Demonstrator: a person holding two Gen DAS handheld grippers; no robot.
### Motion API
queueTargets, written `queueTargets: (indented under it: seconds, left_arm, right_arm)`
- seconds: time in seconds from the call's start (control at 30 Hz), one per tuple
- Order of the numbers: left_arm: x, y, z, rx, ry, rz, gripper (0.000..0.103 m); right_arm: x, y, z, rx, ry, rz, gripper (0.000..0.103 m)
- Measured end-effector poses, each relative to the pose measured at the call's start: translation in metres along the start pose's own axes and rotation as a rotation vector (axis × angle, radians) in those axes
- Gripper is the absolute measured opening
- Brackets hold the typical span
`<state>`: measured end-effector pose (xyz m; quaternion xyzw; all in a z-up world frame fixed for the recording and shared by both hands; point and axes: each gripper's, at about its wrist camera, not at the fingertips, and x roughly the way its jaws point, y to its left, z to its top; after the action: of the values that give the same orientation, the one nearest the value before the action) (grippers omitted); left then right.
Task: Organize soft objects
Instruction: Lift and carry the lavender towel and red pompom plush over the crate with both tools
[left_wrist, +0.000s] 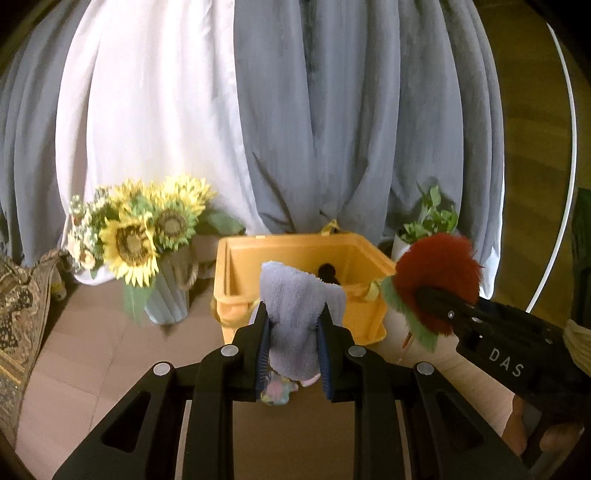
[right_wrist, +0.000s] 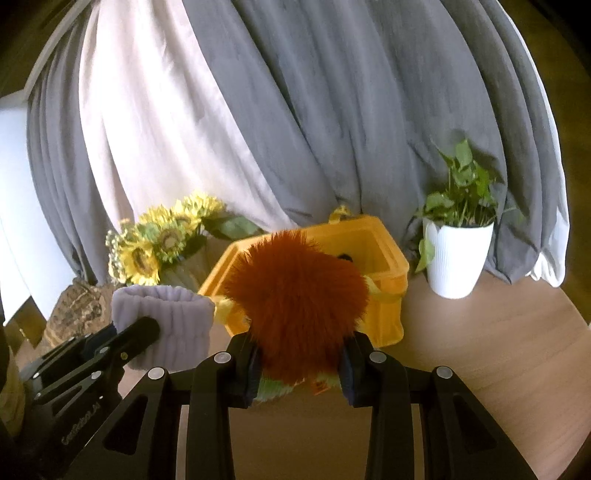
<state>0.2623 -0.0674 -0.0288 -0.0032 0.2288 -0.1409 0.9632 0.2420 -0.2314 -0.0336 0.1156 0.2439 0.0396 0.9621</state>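
At the far left of the left wrist view a patterned brown cushion (left_wrist: 18, 314) lies against the edge of the wooden surface (left_wrist: 110, 354). Next comes a bunch of sunflowers (left_wrist: 140, 229) in a pale ribbed vase (left_wrist: 168, 295), standing in front of grey and white curtains (left_wrist: 295, 110). Just right of the vase sits a yellow bin (left_wrist: 295, 254) with cloth handles; something small and dark lies inside it, too hidden to name.

The left gripper (left_wrist: 293, 332) is clenched on a lavender fleece sock (left_wrist: 299, 302), which stands up between its blue pads, in the air in front of the bin's near wall. A pastel patterned part of the sock hangs below the pads. In the right wrist view the same sock (right_wrist: 166, 325) appears at lower left, its ribbed cuff uppermost, beside the bin's left corner.

Right of it, the right gripper (right_wrist: 299, 363) is clenched on a red fuzzy plush toy (right_wrist: 295, 306) with a green fringe underneath, held in front of the yellow bin (right_wrist: 384, 240) and covering much of its near side. From the left wrist view this toy (left_wrist: 439, 273) hangs just beside the bin's right corner.

Farthest right, a green plant (right_wrist: 461, 184) grows in a white ribbed pot (right_wrist: 458, 254) on the surface, near the bin but apart from it.
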Motion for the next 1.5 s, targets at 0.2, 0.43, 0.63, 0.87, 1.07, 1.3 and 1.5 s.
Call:
queueTargets:
  seconds: [0.2,0.43,0.63,0.87,1.07,1.3,1.5]
  left_arm:
    - [-0.003,0.005,0.014,0.015,-0.049,-0.007,0.023]
    - [-0.001,0.012,0.031,0.026,-0.096,-0.02,0.023]
    - [0.003,0.016,0.043,0.035,-0.128,-0.024,0.023]
    - [0.012,0.021,0.053,0.036,-0.15,-0.014,0.023]
    - [0.022,0.022,0.062,0.038,-0.162,-0.008,0.023]
    - [0.037,0.021,0.07,0.047,-0.175,-0.001,0.023]
    - [0.057,0.024,0.077,0.054,-0.169,0.001,0.024]
  right_arm:
    - [-0.005,0.006,0.013,-0.001,-0.047,-0.001,0.035]
    - [-0.004,0.013,0.029,-0.004,-0.097,-0.006,0.035]
    - [0.0,0.017,0.038,-0.006,-0.127,-0.009,0.035]
    - [0.011,0.018,0.05,-0.016,-0.159,-0.01,0.035]
    - [0.02,0.016,0.059,-0.025,-0.165,0.0,0.035]
    - [0.031,0.014,0.068,-0.031,-0.172,0.005,0.035]
    - [0.048,0.008,0.075,-0.03,-0.166,0.008,0.035]
